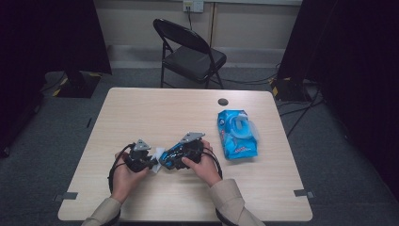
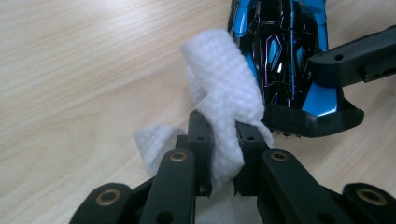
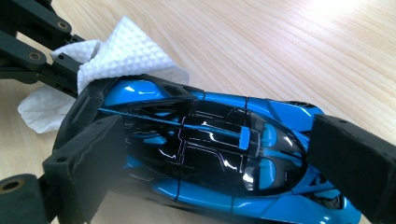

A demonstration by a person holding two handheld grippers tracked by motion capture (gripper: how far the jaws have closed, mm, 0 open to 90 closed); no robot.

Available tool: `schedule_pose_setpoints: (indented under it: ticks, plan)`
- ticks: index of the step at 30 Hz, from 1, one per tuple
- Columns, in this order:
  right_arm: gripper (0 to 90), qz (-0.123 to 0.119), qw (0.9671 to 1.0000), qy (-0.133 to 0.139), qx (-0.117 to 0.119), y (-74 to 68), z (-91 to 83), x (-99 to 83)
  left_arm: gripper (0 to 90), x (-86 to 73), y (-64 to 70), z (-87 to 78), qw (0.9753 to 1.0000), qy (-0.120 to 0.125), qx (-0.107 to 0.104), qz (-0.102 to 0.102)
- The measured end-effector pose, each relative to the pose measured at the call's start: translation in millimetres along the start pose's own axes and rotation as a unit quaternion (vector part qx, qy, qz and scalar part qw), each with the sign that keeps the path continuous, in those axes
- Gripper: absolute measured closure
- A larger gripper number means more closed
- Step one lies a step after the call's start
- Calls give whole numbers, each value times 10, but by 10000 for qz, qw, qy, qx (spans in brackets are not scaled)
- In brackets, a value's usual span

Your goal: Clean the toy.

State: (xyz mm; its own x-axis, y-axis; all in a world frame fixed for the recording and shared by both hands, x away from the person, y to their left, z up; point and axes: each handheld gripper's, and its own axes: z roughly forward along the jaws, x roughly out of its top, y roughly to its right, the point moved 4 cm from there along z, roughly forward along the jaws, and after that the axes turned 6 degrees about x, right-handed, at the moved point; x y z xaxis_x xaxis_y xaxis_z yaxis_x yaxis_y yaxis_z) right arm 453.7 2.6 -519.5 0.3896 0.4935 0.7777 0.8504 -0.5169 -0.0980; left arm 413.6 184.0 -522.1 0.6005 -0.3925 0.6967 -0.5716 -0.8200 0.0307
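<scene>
A blue plastic pack of wet wipes [image 1: 237, 134] lies on the right part of the light wooden table [image 1: 160, 110]. A small dark round disc [image 1: 223, 101] sits just beyond it. A black folding chair [image 1: 188, 52] stands behind the table.

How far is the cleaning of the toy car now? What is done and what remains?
Done: a white wipe is out of the blue wipe pack and pinched in the left gripper; the right gripper clamps the blue and black toy car. In hand: the wipe presses on one end of the car. Left: the roof and sides look untouched by the wipe, so most wiping probably remains.
</scene>
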Motion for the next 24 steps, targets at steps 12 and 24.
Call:
schedule_pose_setpoints:
  ticks: [12, 24]
  plan:
    - [42, -5, 10000, -2, 10, 3, 0, 0, 811, 5, 40, -17, 9990, -141, 9, 419]
    - [41, -4, 10000, -15, 15, 2, 0, 2, 815, -31, 112, -59, 9989, -252, -214, 325]
